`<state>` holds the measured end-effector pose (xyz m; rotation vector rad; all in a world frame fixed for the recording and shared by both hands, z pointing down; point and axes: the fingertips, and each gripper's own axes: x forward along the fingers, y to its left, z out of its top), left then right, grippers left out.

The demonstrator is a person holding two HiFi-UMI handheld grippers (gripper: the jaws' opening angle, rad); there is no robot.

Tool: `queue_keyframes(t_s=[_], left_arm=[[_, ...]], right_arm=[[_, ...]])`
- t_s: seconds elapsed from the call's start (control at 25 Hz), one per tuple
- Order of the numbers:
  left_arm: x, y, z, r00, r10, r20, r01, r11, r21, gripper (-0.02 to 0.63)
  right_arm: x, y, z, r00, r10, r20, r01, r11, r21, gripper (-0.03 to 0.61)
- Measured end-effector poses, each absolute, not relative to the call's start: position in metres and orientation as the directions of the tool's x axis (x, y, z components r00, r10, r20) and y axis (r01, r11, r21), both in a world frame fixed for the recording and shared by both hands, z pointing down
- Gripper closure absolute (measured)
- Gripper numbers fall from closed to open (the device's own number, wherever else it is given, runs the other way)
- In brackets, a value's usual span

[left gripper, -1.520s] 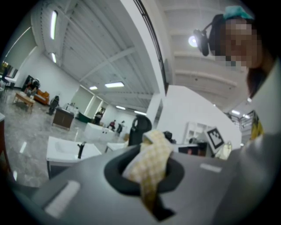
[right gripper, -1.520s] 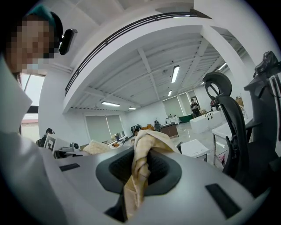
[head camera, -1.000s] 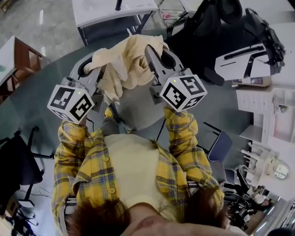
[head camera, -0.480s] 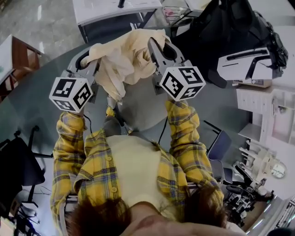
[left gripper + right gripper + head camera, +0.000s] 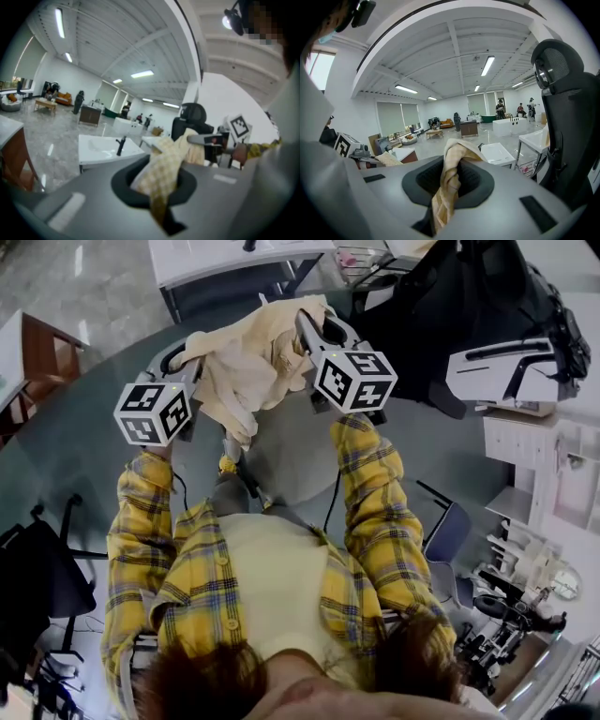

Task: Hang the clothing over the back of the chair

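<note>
Pinching, left: the left gripper has its fingers shut tight on a bunched fold of the clothing, a cream checked garment that sprouts from the seam between them.
Pinching, right: the right gripper has its fingers closed almost fully, clamping a twisted edge of the same garment.
Reason for two grips: holding separate edges lets the cloth spread between the hands, so it can likely be draped rather than dropped in a heap.
Garment's place: in the air between both grippers, out in front of the person, sagging in loose folds in the middle. It appears to rest on nothing.
Chair: the black high-backed chair stands beyond and to the right of the garment. Its headrest looms near the right gripper in the right gripper view, apart from the cloth.
Stage: judged as carrying toward the chair back, with draping not yet done.
Next need: probably getting the cloth's middle above the backrest top, so each half falls on its own side.
</note>
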<state>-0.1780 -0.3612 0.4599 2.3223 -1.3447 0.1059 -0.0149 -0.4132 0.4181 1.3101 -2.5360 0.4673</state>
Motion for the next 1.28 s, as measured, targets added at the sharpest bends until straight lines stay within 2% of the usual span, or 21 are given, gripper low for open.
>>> queue_keyframes(t_s=[0.44, 0.72, 1.08, 1.28], left_arm=[[-0.191, -0.362, 0.527, 0.496, -0.771, 0.399, -0.857, -0.361, 0.369, 0.607], [-0.194, -0.345, 0.570, 0.491, -0.741, 0.459, -0.866, -0.355, 0.353, 0.607], [-0.197, -0.335, 0.598, 0.491, -0.705, 0.511, -0.868, -0.346, 0.356, 0.607], [-0.196, -0.333, 0.611, 0.505, -0.680, 0.532, -0.860, -0.346, 0.374, 0.497]], right_arm=[[-0.020, -0.426, 0.469, -0.536, -0.688, 0.489, -0.823, 0.556, -0.120, 0.531], [-0.021, -0.426, 0.497, -0.474, -0.654, 0.589, -0.821, 0.570, -0.028, 0.529], [-0.020, -0.426, 0.510, -0.429, -0.648, 0.629, -0.824, 0.566, 0.021, 0.477], [-0.017, -0.425, 0.516, -0.420, -0.630, 0.653, -0.829, 0.560, 0.007, 0.382]])
